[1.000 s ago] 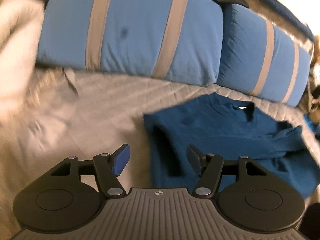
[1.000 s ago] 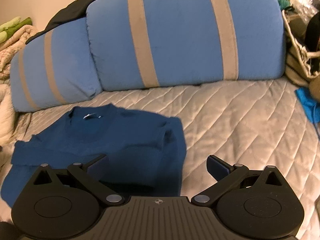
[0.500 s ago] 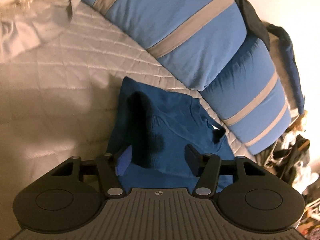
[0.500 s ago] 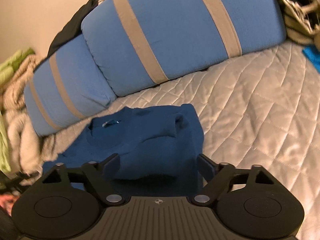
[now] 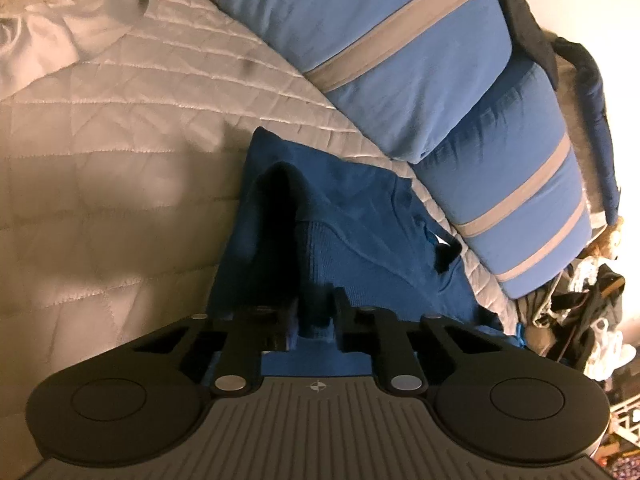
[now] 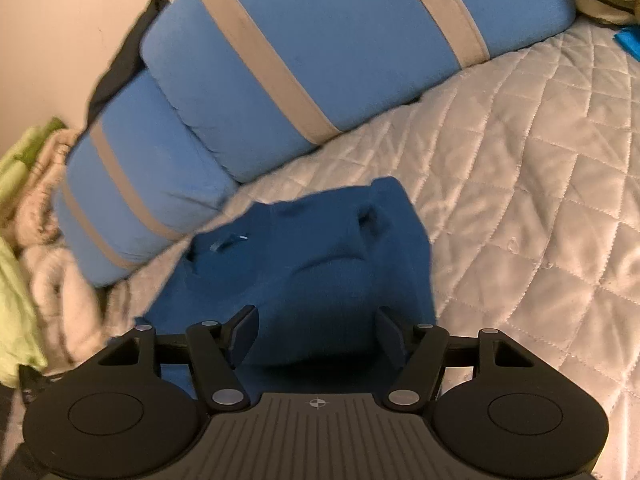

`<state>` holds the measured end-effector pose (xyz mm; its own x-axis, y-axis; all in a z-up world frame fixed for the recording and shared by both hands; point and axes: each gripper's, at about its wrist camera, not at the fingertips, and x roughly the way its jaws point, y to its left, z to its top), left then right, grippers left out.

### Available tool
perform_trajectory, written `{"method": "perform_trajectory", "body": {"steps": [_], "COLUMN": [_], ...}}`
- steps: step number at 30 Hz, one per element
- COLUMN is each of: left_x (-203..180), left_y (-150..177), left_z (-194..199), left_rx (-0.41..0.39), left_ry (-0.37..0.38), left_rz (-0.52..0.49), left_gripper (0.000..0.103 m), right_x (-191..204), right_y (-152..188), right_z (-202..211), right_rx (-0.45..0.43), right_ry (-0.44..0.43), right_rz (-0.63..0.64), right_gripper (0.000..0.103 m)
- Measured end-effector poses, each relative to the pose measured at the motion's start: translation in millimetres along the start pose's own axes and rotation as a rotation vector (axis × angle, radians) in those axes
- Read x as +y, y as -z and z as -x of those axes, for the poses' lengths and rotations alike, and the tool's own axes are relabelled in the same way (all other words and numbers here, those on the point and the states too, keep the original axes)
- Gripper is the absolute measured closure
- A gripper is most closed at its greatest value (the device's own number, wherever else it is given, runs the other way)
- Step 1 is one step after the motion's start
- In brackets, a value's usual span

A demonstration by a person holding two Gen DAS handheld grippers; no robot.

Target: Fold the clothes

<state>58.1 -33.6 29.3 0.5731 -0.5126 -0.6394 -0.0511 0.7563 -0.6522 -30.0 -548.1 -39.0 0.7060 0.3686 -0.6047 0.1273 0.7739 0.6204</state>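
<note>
A dark blue sweater [image 5: 360,240] lies on the quilted grey bedspread [image 5: 100,160], its collar with a white label toward the pillows. Its near edge is folded up into a ridge. My left gripper [image 5: 314,316] is shut on that folded edge of the sweater, the cloth pinched between the jaws. In the right wrist view the same sweater [image 6: 320,248] lies just ahead. My right gripper [image 6: 316,336] is open, its fingers straddling the sweater's near edge, with cloth between them but not pinched.
Two blue pillows with grey stripes [image 5: 400,60] [image 6: 300,60] lean along the back of the bed. Rumpled light bedding [image 5: 48,20] lies at the left, a pile of beige and green cloth [image 6: 24,208] too. Clutter [image 5: 592,320] sits beyond the bed's right end.
My left gripper has swung over the sweater and closed on its folded edge. My right gripper has moved forward and left until its open jaws straddle the sweater's edge.
</note>
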Motion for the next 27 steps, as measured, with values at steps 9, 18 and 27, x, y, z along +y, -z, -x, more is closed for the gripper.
{"method": "perform_trajectory", "body": {"steps": [9,18,27], "left_x": [0,-8,-11], "left_y": [-19,-60,-78], "left_z": [7,-4,-14], "left_rx": [-0.024,-0.121,-0.327], "left_ry": [0.104,0.149,0.068], "left_rz": [0.069,0.103,0.192], "left_gripper": [0.098,0.098,0.045], "right_x": [2,-4,10], "right_y": [-17,-54,-69], "right_z": [-4,-18,-34], "right_rx": [-0.001,-0.103,-0.317], "right_ry": [-0.062,-0.146,-0.054], "right_rz": [-0.014,-0.072,-0.033], "right_gripper": [0.089,0.091,0.027]}}
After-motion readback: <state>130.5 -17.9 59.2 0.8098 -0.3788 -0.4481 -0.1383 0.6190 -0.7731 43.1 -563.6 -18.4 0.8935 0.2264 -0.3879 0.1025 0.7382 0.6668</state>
